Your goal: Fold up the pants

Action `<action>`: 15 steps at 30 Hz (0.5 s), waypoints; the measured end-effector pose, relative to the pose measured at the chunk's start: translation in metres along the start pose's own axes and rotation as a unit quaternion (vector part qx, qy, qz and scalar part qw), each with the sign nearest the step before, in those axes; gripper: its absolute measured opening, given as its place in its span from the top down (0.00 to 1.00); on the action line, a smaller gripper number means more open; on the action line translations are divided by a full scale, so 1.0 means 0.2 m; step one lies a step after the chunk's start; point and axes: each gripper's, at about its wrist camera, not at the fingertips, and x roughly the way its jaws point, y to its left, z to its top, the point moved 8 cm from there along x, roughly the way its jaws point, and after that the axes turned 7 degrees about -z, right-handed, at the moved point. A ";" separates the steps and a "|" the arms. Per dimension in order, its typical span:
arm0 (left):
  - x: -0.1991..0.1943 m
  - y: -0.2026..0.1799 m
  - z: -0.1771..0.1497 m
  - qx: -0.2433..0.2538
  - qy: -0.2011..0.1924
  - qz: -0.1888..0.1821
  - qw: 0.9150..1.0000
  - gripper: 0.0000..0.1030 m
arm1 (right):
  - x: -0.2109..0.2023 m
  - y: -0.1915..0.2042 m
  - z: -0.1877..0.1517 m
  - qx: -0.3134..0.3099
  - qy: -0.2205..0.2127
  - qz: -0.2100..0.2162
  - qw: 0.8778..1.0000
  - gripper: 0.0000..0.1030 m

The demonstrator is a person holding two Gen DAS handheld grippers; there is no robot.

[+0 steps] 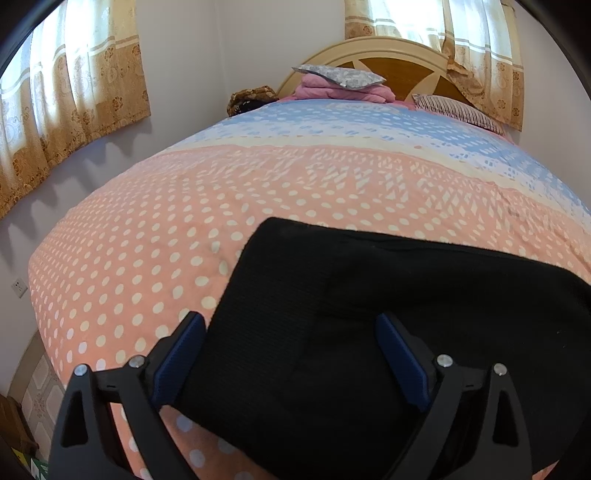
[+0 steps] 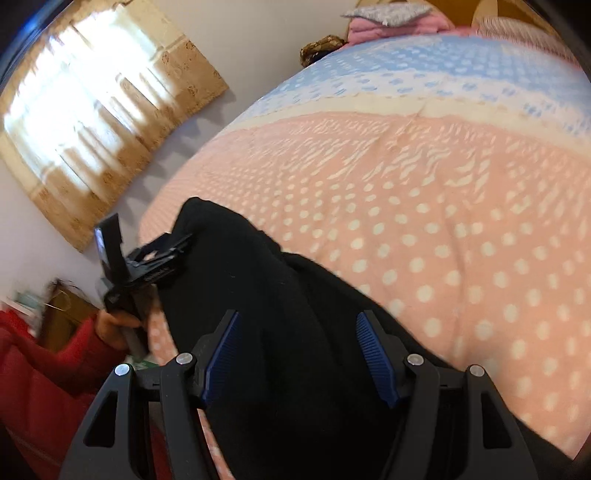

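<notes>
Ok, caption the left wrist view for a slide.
Open left gripper above black pants on a polka-dot bedspread.

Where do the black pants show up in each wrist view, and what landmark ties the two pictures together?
Left wrist: black pants fill the lower centre and right.
Right wrist: the pants run from centre-left to the bottom.
Shared landmark: the grey patterned pillow on pink bedding.
</notes>
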 end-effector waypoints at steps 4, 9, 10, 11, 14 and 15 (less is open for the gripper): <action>0.00 0.00 0.00 -0.006 0.002 -0.002 1.000 0.05 | 0.03 0.15 -0.06 -0.018 0.034 0.059 0.998 0.36; 0.00 0.00 0.00 -0.004 0.002 -0.002 1.000 0.05 | 0.16 0.24 0.01 -0.010 0.037 0.079 0.996 0.34; 0.00 0.00 0.00 -0.005 0.002 -0.002 1.000 0.05 | 0.20 0.24 0.05 0.005 0.035 0.083 0.996 0.32; 0.01 0.00 0.00 -0.005 0.003 -0.002 1.000 0.05 | 0.24 0.24 0.08 0.012 0.034 0.087 0.996 0.26; 0.01 0.00 0.00 -0.004 0.003 -0.002 1.000 0.05 | 0.31 0.30 0.16 0.017 0.025 0.105 0.994 0.20; 0.01 0.00 0.00 -0.004 0.004 -0.002 1.000 0.05 | 0.33 0.33 0.18 0.014 0.031 0.108 0.994 0.20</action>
